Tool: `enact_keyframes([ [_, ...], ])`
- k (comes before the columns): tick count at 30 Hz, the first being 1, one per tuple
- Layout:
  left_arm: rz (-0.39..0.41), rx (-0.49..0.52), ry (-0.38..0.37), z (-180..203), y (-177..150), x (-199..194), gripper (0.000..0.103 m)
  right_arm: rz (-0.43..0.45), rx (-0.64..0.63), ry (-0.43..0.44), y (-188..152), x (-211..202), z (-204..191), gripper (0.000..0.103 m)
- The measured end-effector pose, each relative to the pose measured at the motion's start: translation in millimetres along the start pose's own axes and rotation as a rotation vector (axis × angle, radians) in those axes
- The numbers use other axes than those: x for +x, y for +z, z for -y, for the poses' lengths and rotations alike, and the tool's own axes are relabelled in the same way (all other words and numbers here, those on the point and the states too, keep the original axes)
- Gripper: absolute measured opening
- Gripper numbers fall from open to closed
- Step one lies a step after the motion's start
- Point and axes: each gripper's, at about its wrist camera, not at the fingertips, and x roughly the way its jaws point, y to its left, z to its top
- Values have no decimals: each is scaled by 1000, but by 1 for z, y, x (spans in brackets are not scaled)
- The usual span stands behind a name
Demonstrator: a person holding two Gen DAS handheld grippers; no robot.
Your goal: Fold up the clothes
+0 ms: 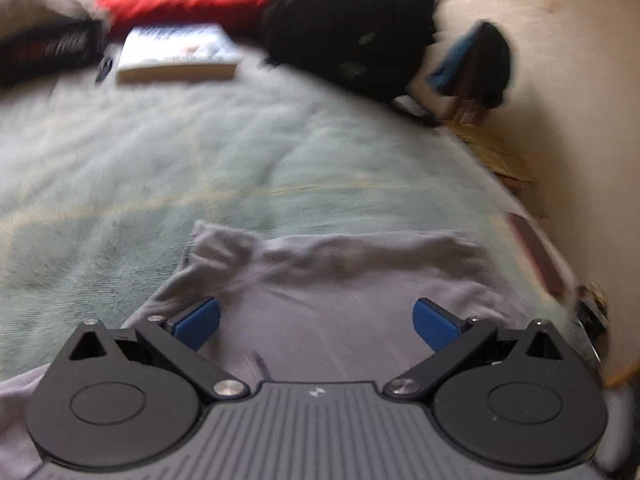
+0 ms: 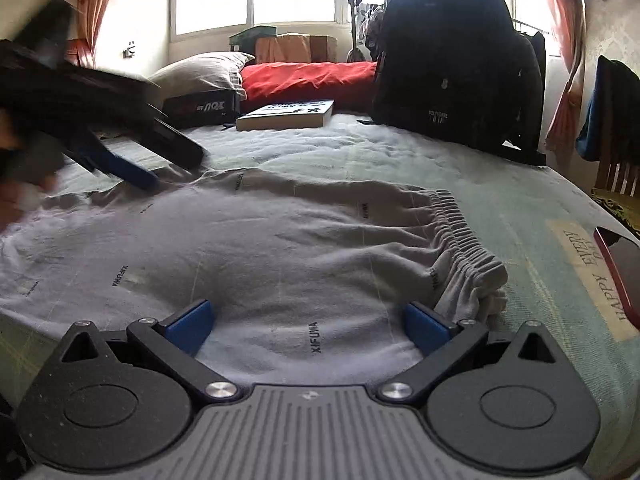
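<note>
A pale grey pair of shorts (image 2: 260, 248) with an elastic waistband (image 2: 464, 236) lies spread flat on the green bed cover. My right gripper (image 2: 306, 326) hovers open over its near edge, nothing between the blue pads. The left wrist view is blurred; there the same grey garment (image 1: 320, 300) lies under my left gripper (image 1: 316, 322), which is open and empty. The left gripper (image 2: 132, 172) also shows at the left of the right wrist view, blurred, low over the shorts' far left part, held by a hand.
On the bed's far side lie a book (image 2: 286, 114), a red cushion (image 2: 308, 78), a pillow (image 2: 200, 70), a dark box (image 2: 200, 110) and a black backpack (image 2: 452, 64). A red-edged phone (image 2: 616, 268) rests at the right bed edge. A chair with clothes (image 2: 612, 120) stands beyond.
</note>
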Motion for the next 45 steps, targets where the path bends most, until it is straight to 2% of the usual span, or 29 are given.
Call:
enact_keyframes([
  [2, 18, -7, 12, 1, 7, 6, 102, 8, 0, 1, -2, -2, 1, 103],
  [4, 49, 35, 40, 12, 16, -2, 102, 13, 0, 2, -3, -1, 1, 103],
  [6, 76, 49, 20, 21, 22, -13, 102, 18, 1, 3, -3, -1, 1, 103],
  [8, 69, 37, -56, 29, 26, -18, 102, 23, 2, 4, -4, -1, 1, 103],
  [10, 29, 23, -136, 37, 26, -9, 102, 27, 3, 5, -5, -1, 1, 103],
  [12, -16, 16, -176, 44, 26, 8, 102, 30, 3, 7, -5, -2, 1, 103],
  [15, -47, -6, -157, 47, 27, 35, 102, 34, 0, 11, -6, -2, 2, 103],
  [18, -38, -35, -125, 49, 32, 43, 102, 40, -2, 16, -7, -3, 3, 103],
  [24, 7, 45, -114, 58, 22, -4, 102, 61, 8, 37, -5, -14, 5, 103],
  [26, 25, 113, -86, 59, 9, -25, 102, 81, 21, 56, -4, -21, 6, 103],
  [28, 35, 182, -38, 60, -8, -43, 102, 65, 11, 64, -6, -21, 5, 103],
  [30, 37, 219, 4, 59, -25, -52, 102, 22, -21, 36, -9, -16, 0, 103],
  [33, 40, 275, 67, 57, -51, -65, 102, 27, -43, 15, -10, -22, -6, 103],
  [37, 43, 349, 152, 55, -86, -82, 102, 38, -35, 37, -1, -29, -13, 103],
  [42, 48, 441, 258, 52, -129, -104, 102, 25, -110, 56, 1, -25, -38, 103],
  [43, 39, 437, 271, 49, -136, -105, 102, 6, -123, 52, -1, -22, -42, 103],
  [45, 22, 375, 252, 39, -143, -108, 102, -26, -127, 47, -6, -20, -45, 103],
])
